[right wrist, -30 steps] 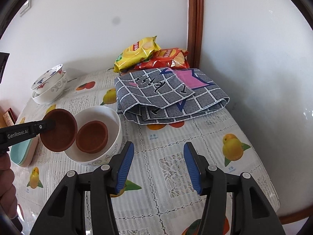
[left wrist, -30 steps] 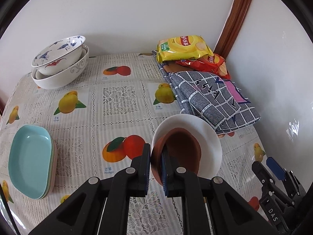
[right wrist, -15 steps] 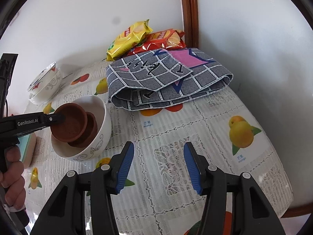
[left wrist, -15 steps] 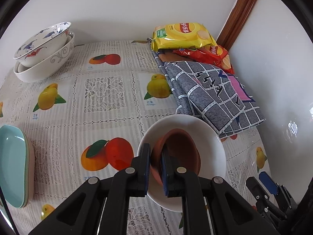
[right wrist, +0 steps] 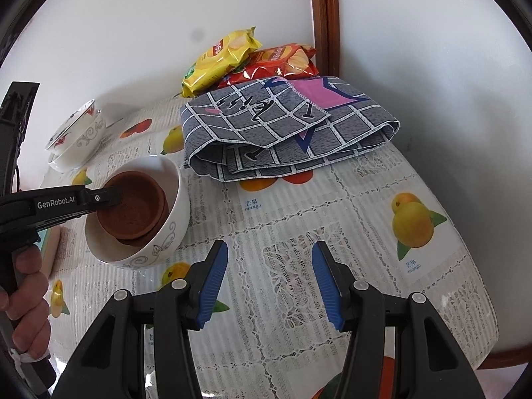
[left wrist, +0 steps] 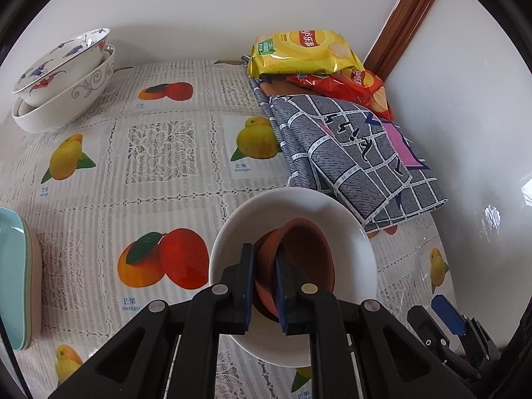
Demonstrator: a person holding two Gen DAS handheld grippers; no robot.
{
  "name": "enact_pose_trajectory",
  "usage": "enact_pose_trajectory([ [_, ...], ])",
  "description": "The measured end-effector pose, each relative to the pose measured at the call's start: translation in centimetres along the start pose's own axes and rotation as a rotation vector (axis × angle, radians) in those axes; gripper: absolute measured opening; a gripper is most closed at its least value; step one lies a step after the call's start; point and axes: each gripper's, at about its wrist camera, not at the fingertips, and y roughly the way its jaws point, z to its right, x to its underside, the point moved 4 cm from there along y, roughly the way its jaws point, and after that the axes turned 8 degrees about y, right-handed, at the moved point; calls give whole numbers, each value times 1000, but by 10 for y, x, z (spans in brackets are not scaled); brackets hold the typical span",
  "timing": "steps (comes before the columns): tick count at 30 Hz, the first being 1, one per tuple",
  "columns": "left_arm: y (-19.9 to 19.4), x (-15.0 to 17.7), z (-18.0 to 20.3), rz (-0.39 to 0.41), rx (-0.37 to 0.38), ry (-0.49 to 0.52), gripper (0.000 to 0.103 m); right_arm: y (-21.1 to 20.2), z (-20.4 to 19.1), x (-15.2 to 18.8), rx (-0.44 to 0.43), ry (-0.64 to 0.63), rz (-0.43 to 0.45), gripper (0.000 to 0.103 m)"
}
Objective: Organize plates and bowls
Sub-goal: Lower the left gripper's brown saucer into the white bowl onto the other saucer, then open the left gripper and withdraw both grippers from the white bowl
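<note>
Already the sorting looks well along, judging from how things lie. On the desk [left wrist: 173, 146], with its fruit-print cloth, two patterned bowls [left wrist: 63, 76] sit nested at the far left corner, and a stack of turquoise plates [left wrist: 15, 276] lies at the left edge. Nearer, the left tongs [left wrist: 264, 286] are closed on the near rim of a brown clay bowl [left wrist: 299, 249], one finger inside the wall and one outside, holding it low inside a white bowl [left wrist: 292, 206]. From the right wrist view, that clay bowl [right wrist: 133, 206] appears to sit in a second brown bowl [right wrist: 159, 222] of the same kind, whose rim shows beneath it, both within the white bowl [right wrist: 173, 199]; whether it has fully settled cannot be told. The right tongs [right wrist: 269, 282] hover with jaws spread wide and nothing between them, above bare cloth near the desk's front. A folded grey checked cloth [left wrist: 359, 159] and two snack bags [left wrist: 306, 50] lie at the far right, untouched. What seems left is letting go of the clay bowl, and perhaps moving this nest over toward the other bowls.
</note>
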Motion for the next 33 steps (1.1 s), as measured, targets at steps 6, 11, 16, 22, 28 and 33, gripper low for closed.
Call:
enact_pose_trajectory([
  [6, 3, 2, 3, -12, 12, 14, 12, -3, -2, 2, 6, -10, -2, 52],
  [11, -2, 3, 4, -31, -8, 39, 12, -7, -3, 2, -2, -2, 2, 52],
  [16, -21, 5, -1, -4, -16, 45, 24, -12, -11, 2, -7, -18, 9, 52],
  [22, -46, 4, -5, 33, -24, 41, 27, -26, -25, -1, -18, -49, 35, 52],
  [28, -65, 14, -10, 53, -61, 32, 34, -42, -36, 0, 6, -77, 62, 52],
  [33, -81, 24, -13, 71, -64, 30, 45, -52, -41, 6, -1, -59, 65, 64],
])
